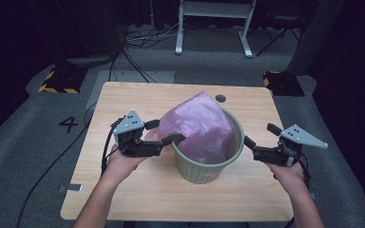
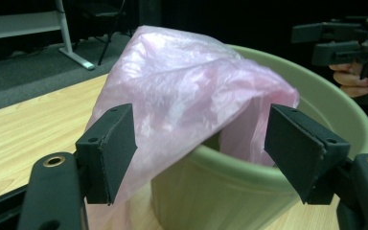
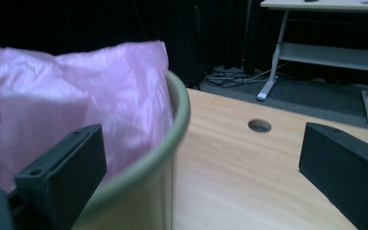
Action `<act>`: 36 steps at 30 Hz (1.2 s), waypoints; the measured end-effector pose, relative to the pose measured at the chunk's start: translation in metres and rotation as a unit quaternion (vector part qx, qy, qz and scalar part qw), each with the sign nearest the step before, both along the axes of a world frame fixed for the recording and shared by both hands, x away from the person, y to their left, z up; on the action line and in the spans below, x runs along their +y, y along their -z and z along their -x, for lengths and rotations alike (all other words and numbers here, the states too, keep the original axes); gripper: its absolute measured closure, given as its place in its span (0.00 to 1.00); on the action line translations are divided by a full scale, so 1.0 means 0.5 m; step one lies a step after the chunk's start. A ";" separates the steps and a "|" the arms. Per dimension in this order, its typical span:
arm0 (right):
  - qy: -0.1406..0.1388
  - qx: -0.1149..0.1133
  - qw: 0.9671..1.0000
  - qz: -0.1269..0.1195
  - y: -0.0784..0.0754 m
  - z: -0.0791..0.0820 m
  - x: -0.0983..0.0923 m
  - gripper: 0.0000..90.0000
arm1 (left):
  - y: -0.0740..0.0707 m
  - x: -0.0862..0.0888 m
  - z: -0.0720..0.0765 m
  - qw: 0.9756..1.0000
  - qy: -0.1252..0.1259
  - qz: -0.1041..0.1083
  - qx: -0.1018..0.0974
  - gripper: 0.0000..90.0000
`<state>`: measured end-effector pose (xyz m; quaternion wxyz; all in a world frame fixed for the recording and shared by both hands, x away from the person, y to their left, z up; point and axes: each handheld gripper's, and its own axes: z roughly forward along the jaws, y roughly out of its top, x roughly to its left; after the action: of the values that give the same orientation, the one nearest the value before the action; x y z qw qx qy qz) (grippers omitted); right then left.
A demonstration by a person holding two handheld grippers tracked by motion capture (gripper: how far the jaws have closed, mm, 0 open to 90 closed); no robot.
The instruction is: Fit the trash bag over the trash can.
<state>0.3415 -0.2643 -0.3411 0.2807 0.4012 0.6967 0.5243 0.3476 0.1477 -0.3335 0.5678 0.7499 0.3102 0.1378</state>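
- A green bin [image 1: 208, 164] stands upright near the middle of the bench [image 1: 123, 190], mouth up, slightly toward the person's side.
- A pink bag [image 1: 197, 124] sits in the bin, bulging above the rim and spilling over the left edge; its peak leans toward the far left.
- The left hand-held gripper [image 1: 166, 132] has its jaws apart, spanning the bag's overhanging fold at the bin's left rim [image 2: 239, 165]; whether they touch it is unclear.
- The right hand-held gripper [image 1: 261, 135] has its jaws apart, just beside the bin's right rim [image 3: 172, 139].
- Bare bench lies all around the bin; a cable hole [image 1: 220, 99] sits near the far edge.
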 end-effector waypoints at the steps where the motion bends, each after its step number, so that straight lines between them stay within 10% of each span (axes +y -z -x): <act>1: -0.002 -0.003 1.000 0.002 -0.009 -0.007 0.006 0.03 | -0.002 -0.003 -0.002 1.000 0.000 0.002 -0.001 0.29; 21: -0.092 0.058 0.992 0.069 -0.045 -0.166 0.117 0.41 | -0.014 -0.063 -0.059 1.000 0.000 0.001 0.005 0.29; 36: -0.136 0.053 0.983 0.115 -0.041 -0.173 0.148 0.77 | -0.018 -0.093 -0.051 0.999 0.030 -0.011 0.004 0.30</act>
<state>0.4281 -0.1905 -0.3207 0.2143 0.2951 0.8140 0.4520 0.3732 0.1010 -0.3245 0.5621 0.7657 0.2880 0.1215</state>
